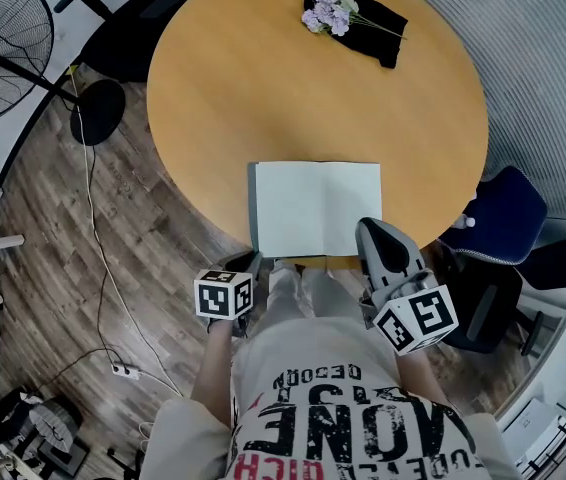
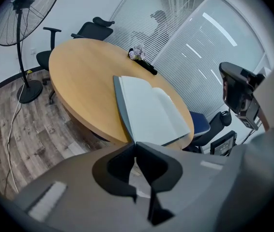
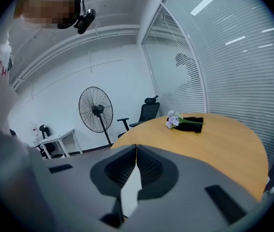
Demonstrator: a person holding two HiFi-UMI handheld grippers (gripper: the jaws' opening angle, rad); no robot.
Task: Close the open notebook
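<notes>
An open notebook [image 1: 318, 206] with blank pale pages lies flat at the near edge of the round wooden table [image 1: 263, 88]. In the left gripper view the notebook [image 2: 151, 110] runs from the jaw tips away across the table, its grey cover showing along the left side. My left gripper [image 1: 255, 261] is at the notebook's near left corner, and its jaws meet on that corner [image 2: 136, 143]. My right gripper [image 1: 365, 226] hovers at the near right corner, tilted slightly down. It is shut with nothing in it [image 3: 136, 147].
Purple flowers [image 1: 329, 10] lie on a black cloth [image 1: 375, 23] at the table's far side. A standing fan [image 1: 3, 48] is on the floor at the left, with a cable and power strip [image 1: 123, 371]. A blue chair [image 1: 503, 213] sits at the right edge.
</notes>
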